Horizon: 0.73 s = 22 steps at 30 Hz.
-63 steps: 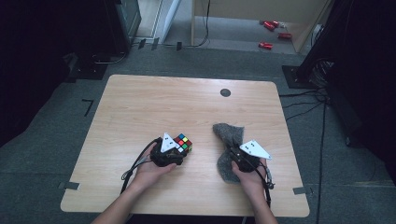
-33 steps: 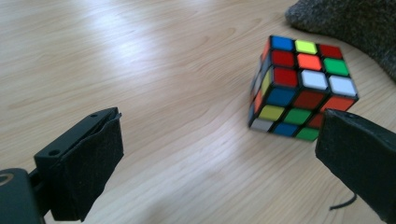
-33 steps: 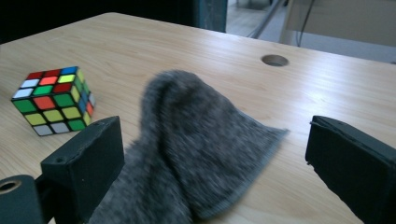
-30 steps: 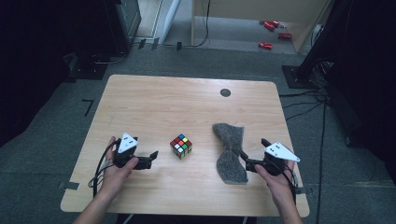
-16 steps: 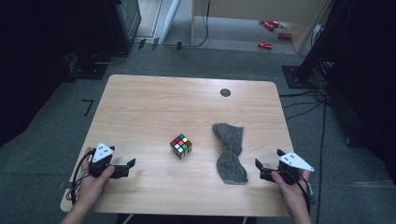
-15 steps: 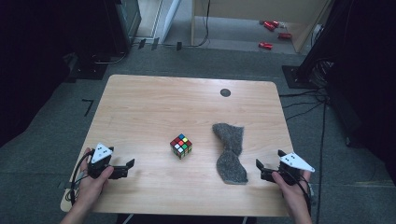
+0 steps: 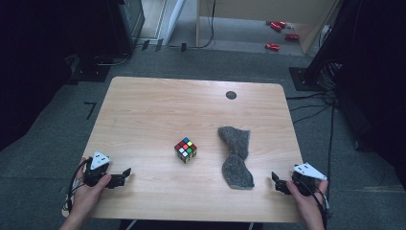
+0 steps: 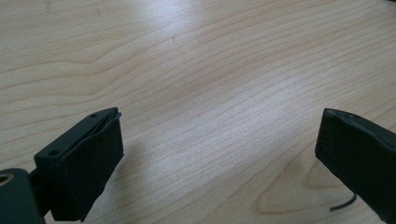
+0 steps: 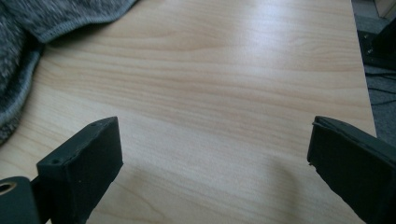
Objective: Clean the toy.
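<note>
Now both tongs have drawn back to the surface's near corners, left tongs and right tongs gaping wide and empty. Released, the cube sits mid-surface with the grey cloth lying beside it; handling looks finished.

left gripper low at near-left table corner, jaws spread wide, nothing between them, left hand wrapped round its body, right gripper at near-right corner, jaws equally wide, empty, right hand behind it
</note>
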Motion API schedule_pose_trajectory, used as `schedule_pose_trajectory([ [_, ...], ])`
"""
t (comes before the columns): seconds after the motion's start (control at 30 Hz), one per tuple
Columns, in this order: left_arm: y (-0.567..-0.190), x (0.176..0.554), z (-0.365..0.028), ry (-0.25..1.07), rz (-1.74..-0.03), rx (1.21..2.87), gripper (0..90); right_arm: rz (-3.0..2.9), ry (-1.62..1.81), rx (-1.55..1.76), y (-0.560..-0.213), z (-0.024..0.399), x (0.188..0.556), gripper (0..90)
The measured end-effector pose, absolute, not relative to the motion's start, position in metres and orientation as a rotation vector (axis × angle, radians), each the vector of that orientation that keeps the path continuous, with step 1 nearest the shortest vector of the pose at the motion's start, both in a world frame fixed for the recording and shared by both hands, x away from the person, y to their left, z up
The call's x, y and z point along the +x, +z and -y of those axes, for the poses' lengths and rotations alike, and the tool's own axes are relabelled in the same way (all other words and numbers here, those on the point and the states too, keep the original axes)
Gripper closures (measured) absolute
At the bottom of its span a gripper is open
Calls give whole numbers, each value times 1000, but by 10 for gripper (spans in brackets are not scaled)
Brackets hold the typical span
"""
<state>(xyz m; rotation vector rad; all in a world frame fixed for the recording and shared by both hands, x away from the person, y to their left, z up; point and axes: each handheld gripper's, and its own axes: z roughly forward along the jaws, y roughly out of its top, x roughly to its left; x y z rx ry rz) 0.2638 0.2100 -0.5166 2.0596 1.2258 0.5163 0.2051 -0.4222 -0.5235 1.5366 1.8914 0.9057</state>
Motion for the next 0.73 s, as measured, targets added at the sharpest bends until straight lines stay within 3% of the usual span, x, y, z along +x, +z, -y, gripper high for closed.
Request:
schedule_pose_trajectory([
  [0.73, -519, 266, -206, 494, -1210, 2128, 18, -1947, 844, 1614, -526, 425, 205, 24],
])
